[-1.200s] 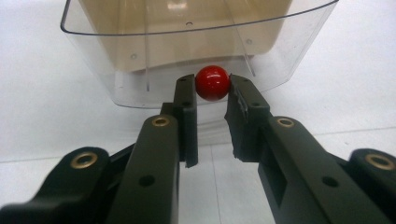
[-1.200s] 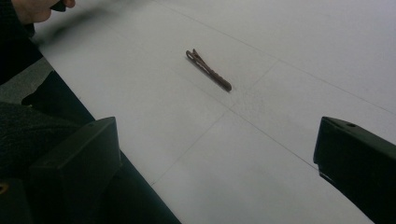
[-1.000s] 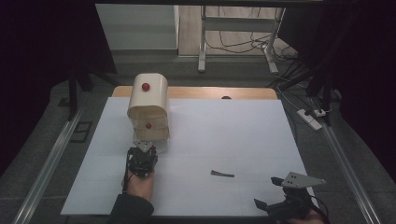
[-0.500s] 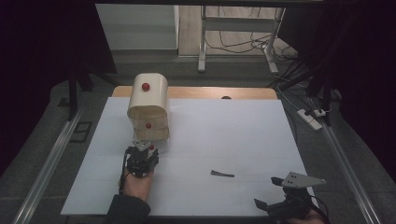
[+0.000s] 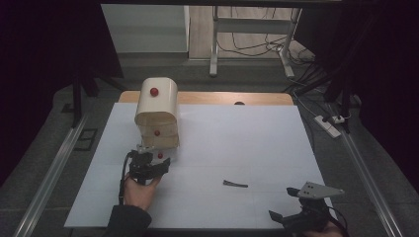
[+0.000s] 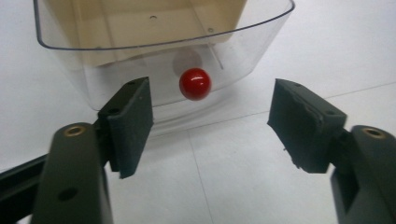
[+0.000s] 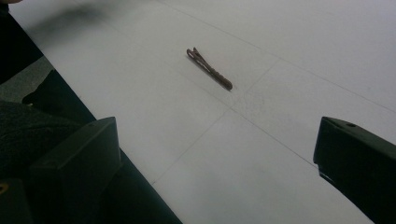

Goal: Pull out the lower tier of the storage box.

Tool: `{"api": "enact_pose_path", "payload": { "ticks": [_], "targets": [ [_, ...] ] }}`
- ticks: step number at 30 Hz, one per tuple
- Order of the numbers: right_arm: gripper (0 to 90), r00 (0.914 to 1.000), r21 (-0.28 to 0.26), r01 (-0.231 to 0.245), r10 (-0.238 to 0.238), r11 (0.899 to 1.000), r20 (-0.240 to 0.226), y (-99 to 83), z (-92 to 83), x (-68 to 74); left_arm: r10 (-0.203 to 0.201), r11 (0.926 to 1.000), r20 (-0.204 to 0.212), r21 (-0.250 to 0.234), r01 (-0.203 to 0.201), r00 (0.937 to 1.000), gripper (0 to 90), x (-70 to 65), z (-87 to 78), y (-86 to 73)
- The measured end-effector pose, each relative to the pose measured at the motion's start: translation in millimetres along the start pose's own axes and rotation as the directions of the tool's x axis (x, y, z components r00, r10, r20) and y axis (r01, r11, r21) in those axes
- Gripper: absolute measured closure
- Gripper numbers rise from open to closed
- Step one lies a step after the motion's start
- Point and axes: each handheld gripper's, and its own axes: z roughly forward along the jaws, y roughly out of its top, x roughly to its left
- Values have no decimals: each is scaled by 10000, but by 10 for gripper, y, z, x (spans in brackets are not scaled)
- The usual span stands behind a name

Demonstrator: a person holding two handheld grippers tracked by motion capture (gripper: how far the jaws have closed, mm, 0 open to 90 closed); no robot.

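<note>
On the white paper-covered table, at about ten o'clock from its middle, stands a cream plastic mini drawer cabinet with a rounded top. Its lowest drawer, a clear plastic tray with a round red knob, is pulled out toward the person. The left gripper, at the cabinet's six o'clock, faces that drawer front; its jaws have just been opening and now stand released, spread to either side of the knob without touching it, with nothing between them. Toward four o'clock from the cabinet lies a thin dark brown hair clip, alone on the paper. The right gripper, near the table's front edge at the clip's four o'clock, stands wide and empty.
</note>
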Motion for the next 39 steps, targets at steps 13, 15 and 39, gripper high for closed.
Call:
{"api": "enact_pose_path", "payload": {
  "ticks": [13, 15, 39],
  "targets": [
    [0, 10000, 31, -45, 45, 10000, -50, 1, 2, -7, 1291, 9899, 1317, 417, -1356, 9828, 0, 109, -79, 104],
    [0, 10000, 29, -39, 39, 10000, -56, 1, 2, -6, 1687, 9830, 1653, 436, -1781, 9717, 0, 119, -88, 105],
    [2, 9999, 128, -93, 94, 9999, -64, 4, 9, -6, 3063, 9452, 3624, -56, -3265, 8802, 0, 429, -253, 255]
  ]
}}
